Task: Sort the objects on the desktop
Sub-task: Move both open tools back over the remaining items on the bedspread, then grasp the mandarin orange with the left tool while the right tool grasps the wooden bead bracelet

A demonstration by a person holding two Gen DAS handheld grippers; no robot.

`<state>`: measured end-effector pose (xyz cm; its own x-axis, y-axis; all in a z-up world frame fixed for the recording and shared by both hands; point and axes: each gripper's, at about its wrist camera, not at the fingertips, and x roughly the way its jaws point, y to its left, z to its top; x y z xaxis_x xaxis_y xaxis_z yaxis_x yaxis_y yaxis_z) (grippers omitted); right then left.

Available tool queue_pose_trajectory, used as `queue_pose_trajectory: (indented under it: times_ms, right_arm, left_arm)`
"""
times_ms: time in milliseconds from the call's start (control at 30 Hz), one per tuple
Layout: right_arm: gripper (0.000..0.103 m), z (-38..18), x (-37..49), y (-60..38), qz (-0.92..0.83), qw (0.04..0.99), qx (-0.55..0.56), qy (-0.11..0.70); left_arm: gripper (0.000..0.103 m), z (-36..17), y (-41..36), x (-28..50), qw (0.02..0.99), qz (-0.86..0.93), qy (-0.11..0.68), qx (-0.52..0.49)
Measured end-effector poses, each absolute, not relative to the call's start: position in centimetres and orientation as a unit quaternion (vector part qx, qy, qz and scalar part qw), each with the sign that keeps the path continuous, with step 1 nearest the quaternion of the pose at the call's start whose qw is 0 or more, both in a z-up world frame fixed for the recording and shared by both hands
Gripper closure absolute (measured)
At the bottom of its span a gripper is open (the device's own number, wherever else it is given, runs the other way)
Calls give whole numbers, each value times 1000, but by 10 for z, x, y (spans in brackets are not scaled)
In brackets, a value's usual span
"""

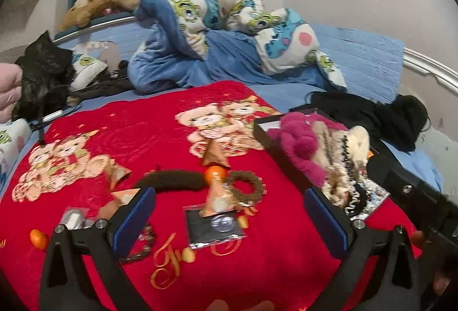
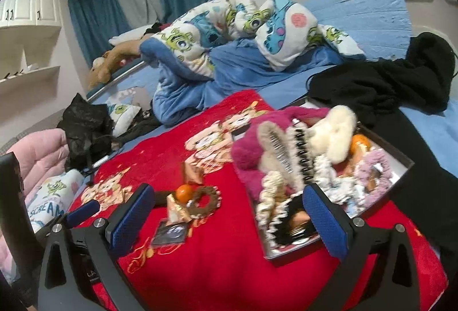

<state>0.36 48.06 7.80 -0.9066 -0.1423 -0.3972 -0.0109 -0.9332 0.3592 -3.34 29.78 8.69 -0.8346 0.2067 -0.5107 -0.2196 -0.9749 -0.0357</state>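
Loose items lie on a red bear-print blanket (image 1: 137,122): a long brown hair band (image 1: 169,179), an orange ball (image 1: 216,172), a brown scrunchie (image 1: 246,186), a clear packet with a dark card (image 1: 213,225), triangular orange packets (image 1: 214,153) and a bead bracelet (image 1: 143,245). A black tray (image 1: 260,129) on the right holds a magenta plush piece (image 1: 297,145) and fluffy hair things. My left gripper (image 1: 229,213) hangs open above the packet. My right gripper (image 2: 229,213) is open beside the tray's (image 2: 286,255) near corner, with nothing between its fingers.
A small orange (image 1: 38,238) lies at the blanket's left edge. Black clothing (image 2: 386,82) lies behind the tray. A rumpled cartoon quilt (image 2: 223,30) and blue sheets fill the bed beyond. A black bag (image 2: 86,125) and pink bedding (image 2: 43,150) are at left.
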Motion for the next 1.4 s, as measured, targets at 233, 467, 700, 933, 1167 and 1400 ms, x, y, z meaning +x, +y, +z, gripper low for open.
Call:
queue_pose_trajectory:
  times_ms: [233, 467, 700, 933, 1167, 1400]
  right_arm:
    - [0, 81, 8, 461, -961, 65, 216, -161]
    - [0, 84, -6, 431, -952, 135, 220, -167]
    - [0, 76, -28, 367, -936, 203, 234, -167]
    - [0, 74, -42, 322, -921, 261, 230, -175]
    - [0, 60, -61, 292, -909, 283, 251, -177]
    - [0, 46, -66, 275, -905, 287, 284, -136]
  left_arm:
    - [0, 92, 279, -20, 105, 958, 25, -266]
    - [0, 105, 217, -5, 78, 965, 2, -251]
    - [0, 101, 118, 9, -11, 970, -21, -243]
    - [0, 88, 43, 16, -93, 966, -21, -239]
    - [0, 64, 12, 8, -111, 960, -23, -254]
    - [0, 42, 10, -10, -111, 952, -3, -284]
